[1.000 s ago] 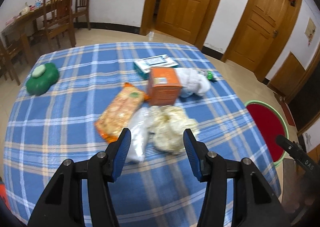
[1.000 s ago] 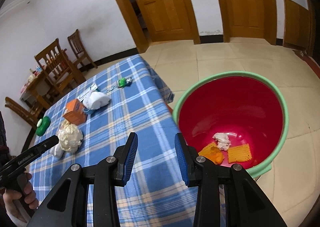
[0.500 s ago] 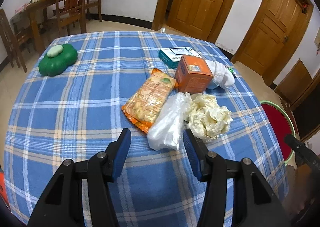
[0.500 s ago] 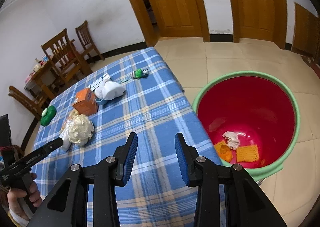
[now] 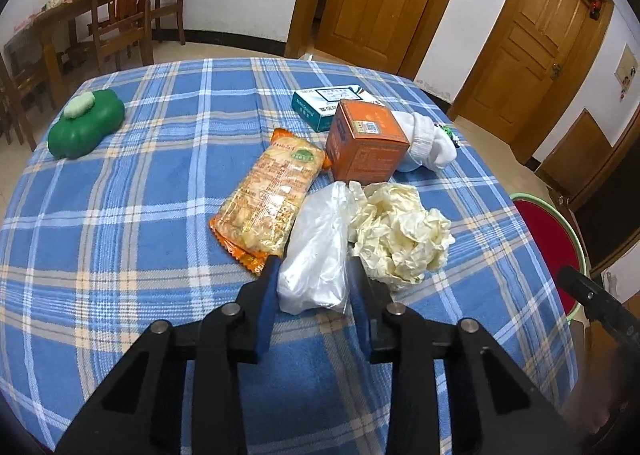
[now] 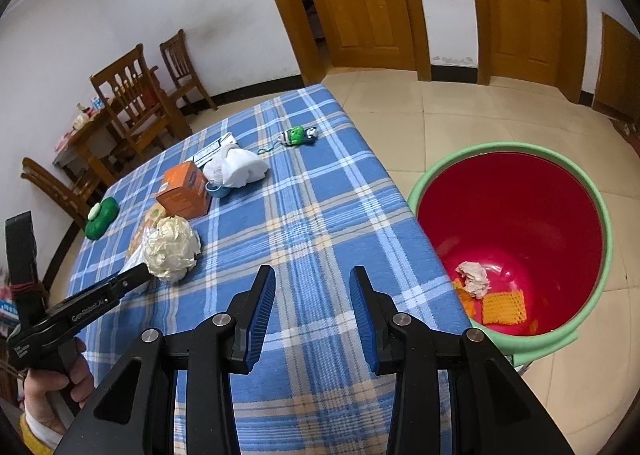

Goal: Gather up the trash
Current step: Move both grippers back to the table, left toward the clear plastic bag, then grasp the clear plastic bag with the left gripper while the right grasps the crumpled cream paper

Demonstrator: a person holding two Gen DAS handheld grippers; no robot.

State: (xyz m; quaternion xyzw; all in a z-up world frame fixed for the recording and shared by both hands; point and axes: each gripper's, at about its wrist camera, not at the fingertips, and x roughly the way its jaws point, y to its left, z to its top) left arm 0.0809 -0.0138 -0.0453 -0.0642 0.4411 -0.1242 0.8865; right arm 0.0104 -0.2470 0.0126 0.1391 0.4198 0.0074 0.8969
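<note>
On the blue plaid table lies a clear plastic bag [image 5: 320, 239], and my left gripper [image 5: 314, 267] is closing on its near end, both pads touching the bag. A crumpled cream paper wad [image 5: 400, 231] lies right of the bag and an orange snack packet [image 5: 272, 195] left of it. In the right wrist view the left gripper [image 6: 136, 275] reaches in beside the paper wad [image 6: 172, 247]. My right gripper [image 6: 312, 295] hangs open over the table's near right edge with nothing between its fingers. The red bin [image 6: 516, 215] stands on the floor to its right and holds a paper scrap [image 6: 474, 279] and orange wrappers [image 6: 502, 307].
An orange box [image 5: 366, 139], a teal carton [image 5: 324, 103] and a white cloth [image 5: 428, 139] sit behind the trash. A green soap case [image 5: 86, 127] lies far left. A green toy [image 6: 298, 135] is near the far edge. Wooden chairs [image 5: 124, 7] and doors stand beyond.
My left gripper has moved forward over the plastic bag and its jaws have narrowed onto it. The right gripper has drifted a little, with the bin now further right in view.
</note>
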